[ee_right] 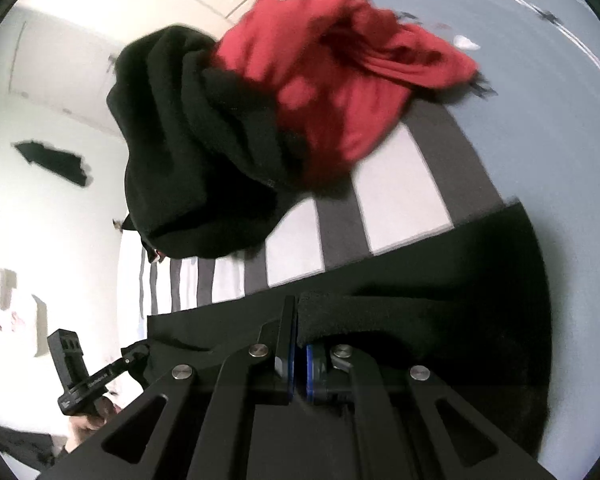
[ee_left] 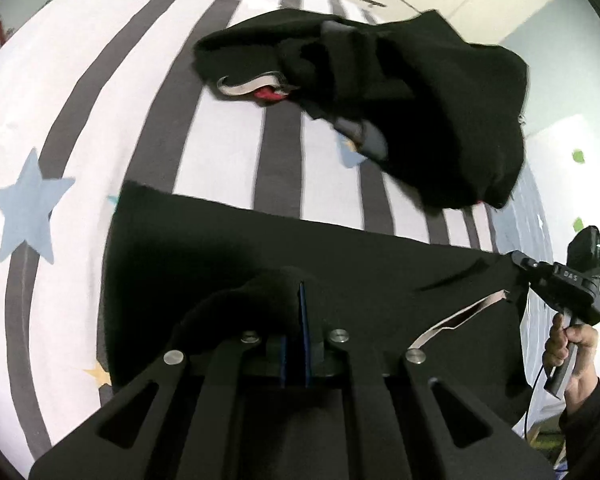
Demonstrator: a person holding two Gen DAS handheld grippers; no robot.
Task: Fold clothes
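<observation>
While both tools pinch it, left tool [ee_left: 302, 320] and right tool [ee_right: 296, 332], black garment [ee_left: 300, 248] stretches crosswise (taut).

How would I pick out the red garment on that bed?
Find the striped bedsheet with grey and white bands. At its far end lies a heap of clothes; the red garment is crumpled there against a black garment. It is the only red piece.
</observation>
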